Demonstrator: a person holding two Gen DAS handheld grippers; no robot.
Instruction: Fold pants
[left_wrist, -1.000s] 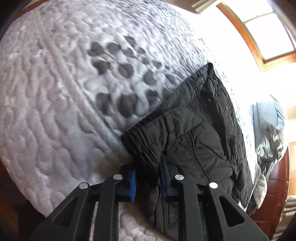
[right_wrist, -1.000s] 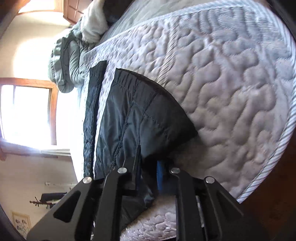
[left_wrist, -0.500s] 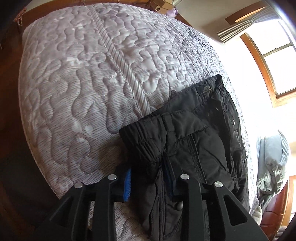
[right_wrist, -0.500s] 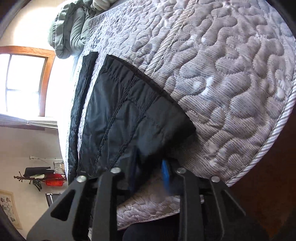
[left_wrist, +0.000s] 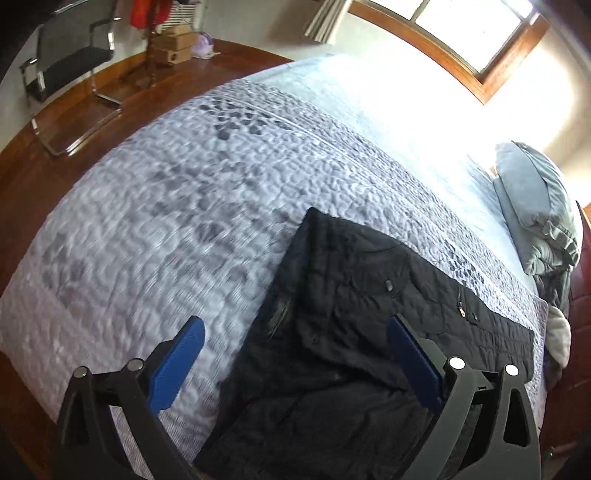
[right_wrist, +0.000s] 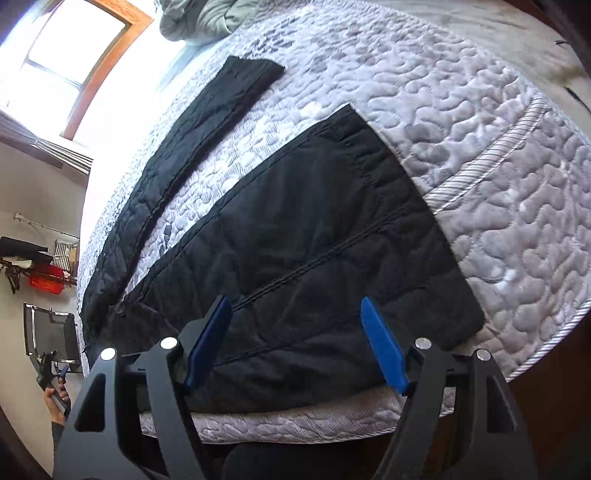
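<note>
Hand-held gripper in the right hand (right_wrist: 295, 341) hovers with its blue-padded fingers spread wide and nothing between them, just above the near end of the black quilted pants (right_wrist: 306, 251). The left hand-held gripper (left_wrist: 295, 363) is likewise spread wide and empty, over the waist end of the pants (left_wrist: 369, 332).

The pants lie flat on the bed. In the right wrist view one leg spreads broad directly ahead of the fingers, its hem toward the mattress corner on the right. The other leg (right_wrist: 207, 122) runs as a narrow strip away toward the window, apart from the first, with bare quilt between them. The long axis of the garment runs along the near edge of the bed, roughly crosswise to both cameras' line of sight. Each gripper sits at one end, so neither is clearly nearer; the right one is closer to the leg hem, the left to the waistband.

Around the pants is a grey-white quilted mattress cover (left_wrist: 184, 221). Grey pillows (left_wrist: 535, 214) lie at the far end. A chair (left_wrist: 66, 62) stands on the wooden floor beyond.
</note>
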